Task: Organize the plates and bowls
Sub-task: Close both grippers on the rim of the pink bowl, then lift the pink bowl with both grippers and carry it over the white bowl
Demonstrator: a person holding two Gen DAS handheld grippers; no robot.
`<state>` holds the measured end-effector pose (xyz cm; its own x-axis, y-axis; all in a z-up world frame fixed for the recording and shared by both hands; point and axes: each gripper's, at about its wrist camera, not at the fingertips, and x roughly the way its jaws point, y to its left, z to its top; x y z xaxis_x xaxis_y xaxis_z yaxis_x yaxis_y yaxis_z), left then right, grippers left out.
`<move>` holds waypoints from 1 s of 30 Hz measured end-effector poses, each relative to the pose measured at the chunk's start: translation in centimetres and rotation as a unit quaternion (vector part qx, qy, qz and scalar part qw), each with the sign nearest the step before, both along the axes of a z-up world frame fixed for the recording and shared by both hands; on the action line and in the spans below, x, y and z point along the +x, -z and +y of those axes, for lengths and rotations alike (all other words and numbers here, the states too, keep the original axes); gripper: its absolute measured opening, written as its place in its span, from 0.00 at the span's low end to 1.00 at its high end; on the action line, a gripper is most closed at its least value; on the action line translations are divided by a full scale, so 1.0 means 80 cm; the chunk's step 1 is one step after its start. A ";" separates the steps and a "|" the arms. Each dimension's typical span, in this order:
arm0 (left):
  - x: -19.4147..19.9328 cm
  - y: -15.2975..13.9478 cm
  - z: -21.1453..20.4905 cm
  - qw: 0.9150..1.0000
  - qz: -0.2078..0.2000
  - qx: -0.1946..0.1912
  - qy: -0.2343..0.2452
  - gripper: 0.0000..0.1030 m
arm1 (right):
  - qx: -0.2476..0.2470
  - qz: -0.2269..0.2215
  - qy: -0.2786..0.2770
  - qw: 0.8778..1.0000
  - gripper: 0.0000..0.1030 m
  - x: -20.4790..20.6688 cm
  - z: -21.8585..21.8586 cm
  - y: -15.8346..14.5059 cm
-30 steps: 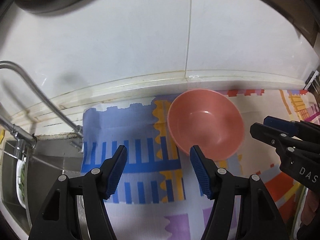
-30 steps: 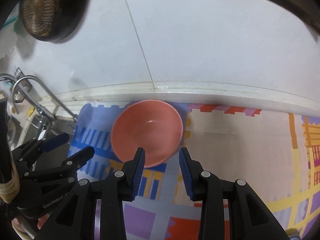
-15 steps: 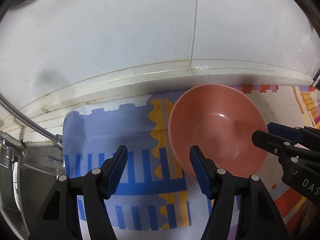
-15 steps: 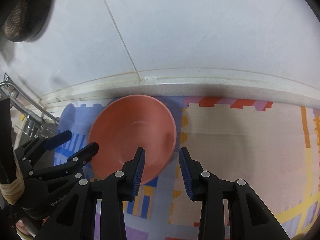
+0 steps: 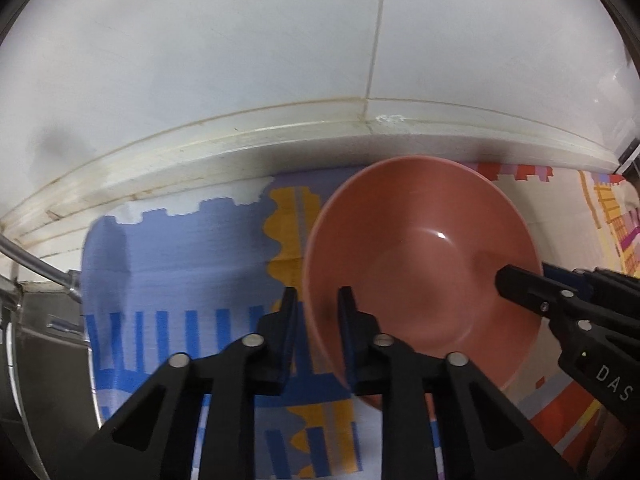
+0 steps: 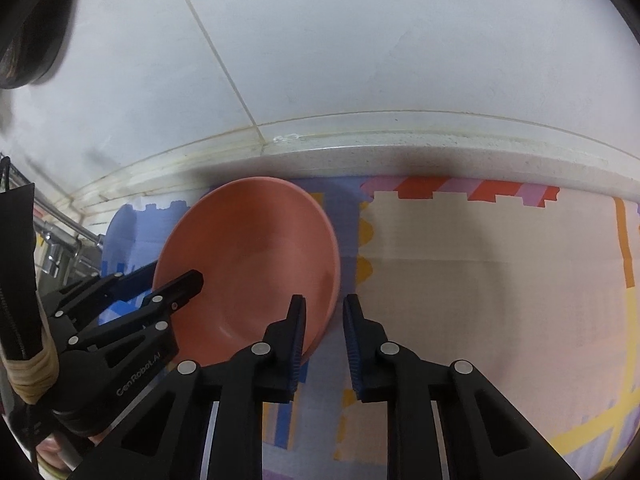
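A patterned mat (image 5: 184,248) covers the counter below a white tiled wall (image 5: 240,60). Nearest, the left gripper (image 5: 318,312) has shut on the left rim of the pink bowl (image 5: 420,264), while the right gripper (image 6: 325,316) is closing over the bowl's right rim. The bowl sits on the mat close to the wall's base.

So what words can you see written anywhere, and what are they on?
"DAS" in pale letters on the black body of the right gripper, seen in the left wrist view; the word runs off the picture's edge.
"GenRobot.AI" in pale letters on the black body of the left gripper, seen in the right wrist view; the last letters are blurry.
Nothing is written on the pink bowl or the patterned mat.
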<state>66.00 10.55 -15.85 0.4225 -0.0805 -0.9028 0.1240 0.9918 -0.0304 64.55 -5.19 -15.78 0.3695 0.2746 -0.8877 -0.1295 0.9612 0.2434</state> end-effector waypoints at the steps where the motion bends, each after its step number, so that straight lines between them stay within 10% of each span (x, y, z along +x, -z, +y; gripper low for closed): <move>1: 0.001 0.001 -0.001 1.000 0.003 -0.003 0.000 0.14 | 0.005 0.002 0.001 1.000 0.17 0.000 0.000 0.001; 30: -0.124 -0.101 -0.008 0.998 -0.041 -0.037 0.004 0.12 | 0.020 -0.008 0.030 0.999 0.15 -0.103 -0.018 -0.079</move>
